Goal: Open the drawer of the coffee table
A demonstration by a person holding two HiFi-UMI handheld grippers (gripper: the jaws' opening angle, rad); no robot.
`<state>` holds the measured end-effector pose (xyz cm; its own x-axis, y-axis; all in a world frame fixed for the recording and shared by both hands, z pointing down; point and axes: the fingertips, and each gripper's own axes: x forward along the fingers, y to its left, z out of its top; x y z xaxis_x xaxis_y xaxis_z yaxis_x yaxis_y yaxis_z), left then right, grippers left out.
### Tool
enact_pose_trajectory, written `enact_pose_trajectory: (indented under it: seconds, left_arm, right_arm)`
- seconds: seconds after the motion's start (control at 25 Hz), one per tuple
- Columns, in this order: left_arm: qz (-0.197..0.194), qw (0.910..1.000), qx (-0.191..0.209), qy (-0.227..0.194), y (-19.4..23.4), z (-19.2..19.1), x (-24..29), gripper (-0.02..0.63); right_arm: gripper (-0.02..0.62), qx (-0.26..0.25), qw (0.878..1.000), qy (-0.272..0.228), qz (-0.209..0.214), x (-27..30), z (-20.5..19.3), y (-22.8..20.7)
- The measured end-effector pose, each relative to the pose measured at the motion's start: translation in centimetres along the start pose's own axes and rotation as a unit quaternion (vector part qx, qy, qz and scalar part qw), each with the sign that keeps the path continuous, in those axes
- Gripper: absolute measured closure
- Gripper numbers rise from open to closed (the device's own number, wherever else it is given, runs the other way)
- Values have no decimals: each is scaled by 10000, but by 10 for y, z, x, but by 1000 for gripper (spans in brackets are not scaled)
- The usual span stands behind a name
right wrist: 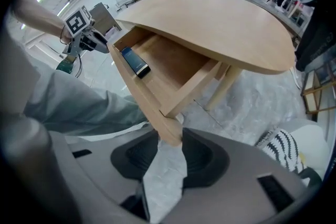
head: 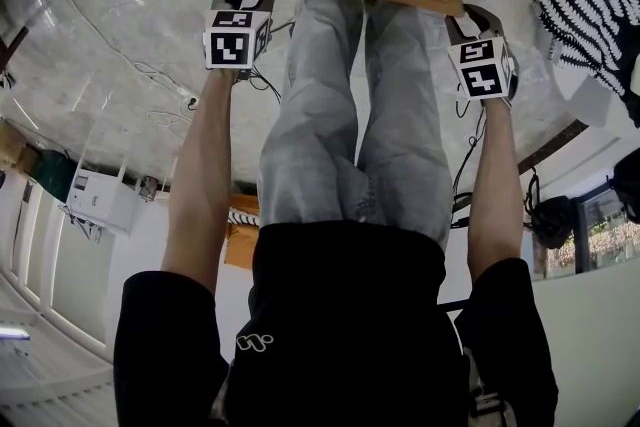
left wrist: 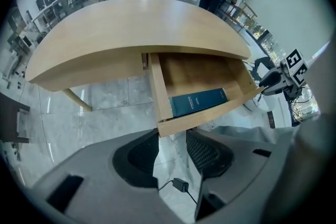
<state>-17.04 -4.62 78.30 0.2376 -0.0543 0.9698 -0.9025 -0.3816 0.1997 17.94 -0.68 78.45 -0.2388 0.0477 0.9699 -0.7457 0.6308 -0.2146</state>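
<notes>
Now, with left tool (left wrist: 172,136) and right tool (right wrist: 170,138) clamped on the part-open drawer front (right wrist: 140,93), pull straight back, evenly.

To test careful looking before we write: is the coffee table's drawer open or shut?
Open. The drawer stands pulled out from under the tabletop, showing its inside and a dark blue book.

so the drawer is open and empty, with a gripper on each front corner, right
Not empty: a dark blue book lies in the drawer, as the left gripper view shows. The left gripper and right gripper do grip its front corners.
</notes>
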Motion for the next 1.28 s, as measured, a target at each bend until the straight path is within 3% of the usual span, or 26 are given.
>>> enact_pose_trajectory:
  seconds: [0.32,0.76,1.08,1.28]
  left_arm:
    - [4,9993,3,378,-4,-34,7,446]
    - [39,9972,168,722,-4,-44,26,446]
    - [96,9968,264,748,-1,-47,32,449]
    - [228,9970,-28,740,-3,-51,32,449]
  right_arm:
    - [460,-97,9993,325,138,11,-20,22]
    - [456,-198,9980,570,191,30,-28,21]
    - [453,-236,9974,645,218,37,-29,22]
    - [440,-57,9983,582,86,37,-32,22]
